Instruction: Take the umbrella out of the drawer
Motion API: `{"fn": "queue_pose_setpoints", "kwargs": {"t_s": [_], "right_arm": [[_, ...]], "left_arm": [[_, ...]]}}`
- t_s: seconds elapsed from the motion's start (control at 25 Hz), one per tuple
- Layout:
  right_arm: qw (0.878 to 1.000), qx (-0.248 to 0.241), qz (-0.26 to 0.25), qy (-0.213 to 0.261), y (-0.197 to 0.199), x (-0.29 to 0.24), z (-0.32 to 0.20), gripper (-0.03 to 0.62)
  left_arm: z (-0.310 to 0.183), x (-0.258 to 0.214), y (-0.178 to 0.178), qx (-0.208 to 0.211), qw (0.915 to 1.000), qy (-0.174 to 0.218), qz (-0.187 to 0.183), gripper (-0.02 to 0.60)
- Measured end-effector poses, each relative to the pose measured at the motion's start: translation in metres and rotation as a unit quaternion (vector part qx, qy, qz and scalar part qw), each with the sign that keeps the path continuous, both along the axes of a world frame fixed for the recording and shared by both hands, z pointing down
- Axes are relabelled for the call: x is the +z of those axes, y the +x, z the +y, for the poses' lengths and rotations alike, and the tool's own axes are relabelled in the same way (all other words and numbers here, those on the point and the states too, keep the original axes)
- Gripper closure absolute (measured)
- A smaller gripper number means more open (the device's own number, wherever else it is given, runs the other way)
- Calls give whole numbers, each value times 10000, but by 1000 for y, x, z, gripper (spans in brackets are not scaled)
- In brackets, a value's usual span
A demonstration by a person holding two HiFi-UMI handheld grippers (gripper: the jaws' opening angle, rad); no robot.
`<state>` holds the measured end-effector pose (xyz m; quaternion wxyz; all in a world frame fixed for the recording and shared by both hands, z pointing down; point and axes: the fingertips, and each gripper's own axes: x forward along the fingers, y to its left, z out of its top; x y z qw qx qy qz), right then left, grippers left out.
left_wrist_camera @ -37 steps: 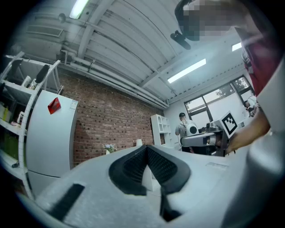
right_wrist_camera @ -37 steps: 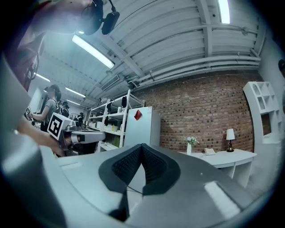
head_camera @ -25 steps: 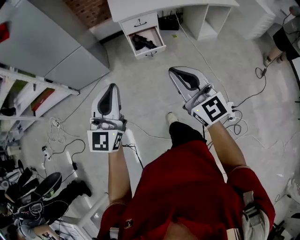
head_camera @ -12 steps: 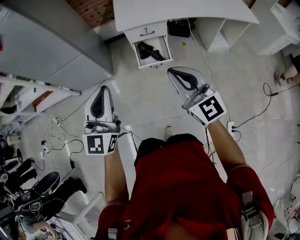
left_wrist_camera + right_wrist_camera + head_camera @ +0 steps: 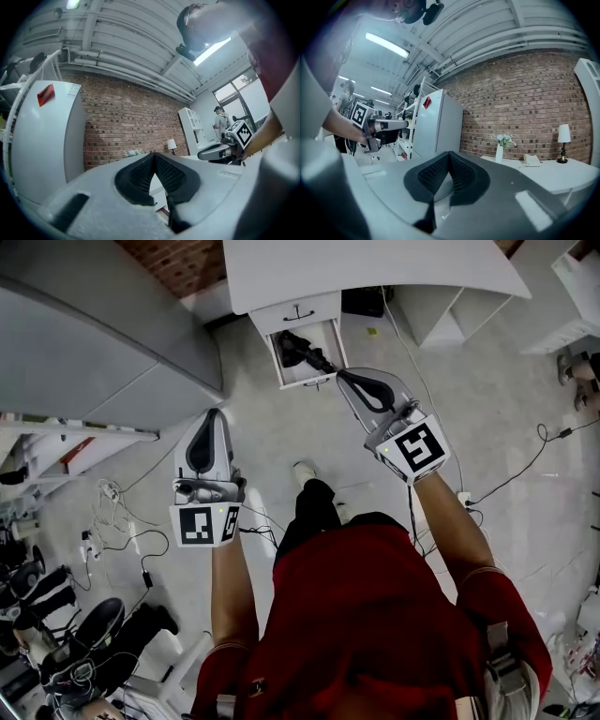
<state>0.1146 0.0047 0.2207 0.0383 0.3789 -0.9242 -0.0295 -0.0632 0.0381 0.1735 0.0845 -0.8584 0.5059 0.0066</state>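
Right gripper [image 5: 354, 382] hovers near the open drawer [image 5: 281, 367], jaws pressed together on nothing; left gripper [image 5: 214, 418] is likewise closed and empty (farther back). The black umbrella [image 5: 302, 351] lies inside the drawer. Reaching in with jaws closed could merely shove it deeper.

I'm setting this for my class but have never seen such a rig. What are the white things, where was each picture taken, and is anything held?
No robot: a person in a red top holds a left tool and right tool. One picture comes from a head camera looking down; the other two ride on the tools, looking along their jaws. Both tools are shut and empty. Below a white desk, an open drawer holds a dark umbrella. Cables lie on the floor.
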Motion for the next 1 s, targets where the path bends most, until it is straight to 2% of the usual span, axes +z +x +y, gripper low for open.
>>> {"fn": "queue_pose_setpoints", "kwargs": {"t_s": [0.52,1.0], "right_arm": [[9983,173,488,-283,-85,54,-137,582],[9930,306,990,-571,-100,121,-218,582]], "left_arm": [[-149,52,-69,252,9994,-220,-18,575],[-228,98,-82,230,9987,-442,71,575]]}}
